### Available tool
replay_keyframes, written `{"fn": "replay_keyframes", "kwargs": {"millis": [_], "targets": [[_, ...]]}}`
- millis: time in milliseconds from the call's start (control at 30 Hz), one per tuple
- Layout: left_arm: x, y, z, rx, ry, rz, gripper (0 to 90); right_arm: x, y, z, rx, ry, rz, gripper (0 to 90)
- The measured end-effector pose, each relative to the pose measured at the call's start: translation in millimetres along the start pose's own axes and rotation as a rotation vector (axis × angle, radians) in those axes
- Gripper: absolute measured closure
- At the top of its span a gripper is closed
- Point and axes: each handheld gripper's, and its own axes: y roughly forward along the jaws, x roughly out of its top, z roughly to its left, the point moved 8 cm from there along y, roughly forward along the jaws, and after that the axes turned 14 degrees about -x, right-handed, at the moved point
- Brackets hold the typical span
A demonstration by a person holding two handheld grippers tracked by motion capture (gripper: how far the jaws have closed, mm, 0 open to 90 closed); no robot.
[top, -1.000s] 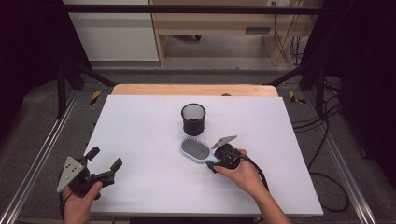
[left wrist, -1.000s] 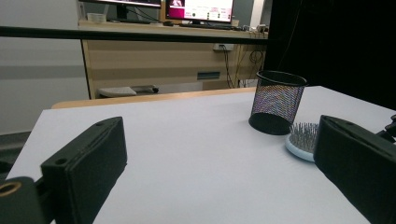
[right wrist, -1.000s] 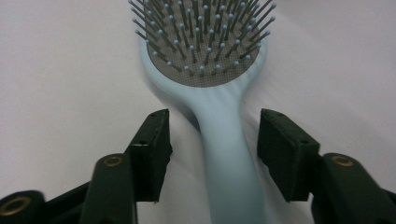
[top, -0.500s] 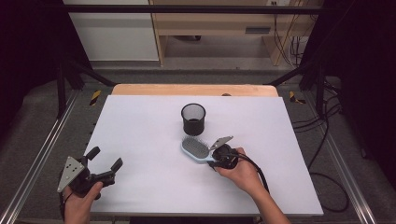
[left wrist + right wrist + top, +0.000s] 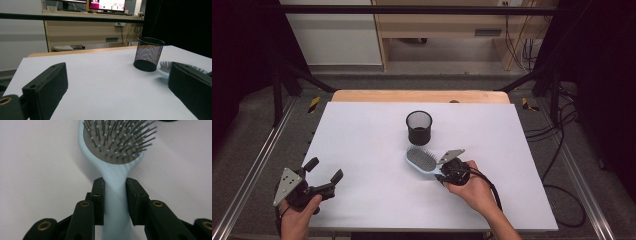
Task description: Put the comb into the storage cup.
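Note:
A light blue hairbrush (image 5: 422,160) lies bristles up on the white table, just in front of a black mesh cup (image 5: 419,127). My right gripper (image 5: 445,171) is shut on the brush's handle (image 5: 115,202), both jaws pressed against its sides, with the bristled head (image 5: 117,141) beyond them. At the table's front left corner my left gripper (image 5: 323,172) is held open with nothing between its jaws. In the left gripper view the mesh cup (image 5: 149,54) stands upright ahead, with the brush head (image 5: 165,68) beside it.
A wooden strip (image 5: 419,96) runs along the white table's (image 5: 362,145) far edge. Metal rails (image 5: 257,160) flank the table on both sides. Cables (image 5: 562,150) lie on the floor at right. A desk with monitors (image 5: 105,5) stands beyond the table.
The right gripper and the hairbrush have shifted slightly toward the front left. The left gripper has stayed where it was, still open.

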Motion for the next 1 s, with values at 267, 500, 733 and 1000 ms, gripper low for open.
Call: {"fn": "replay_keyframes", "kwargs": {"millis": [267,500,733,1000], "targets": [[1.1,2.7,-7.5,-0.010,0.007,0.007,2.5,-2.7,-18.4,-7.6,-0.050,0.068,-0.130,69.6],[11.2,8.7,-24.4,-0.037,-0.016,-0.023,2.5,-3.3,-31.8,-14.6,-0.071,0.136,-0.252,69.6],[27.6,24.7,-44.1,-0.079,-0.006,-0.027,2.6,1.6,-48.1,-20.1,-0.100,0.185,-0.337,69.7],[58.2,57.5,-58.8,-0.148,-0.014,-0.023,4.1,28.9,-51.4,-27.4,-0.133,0.207,-0.400,69.7]]}}
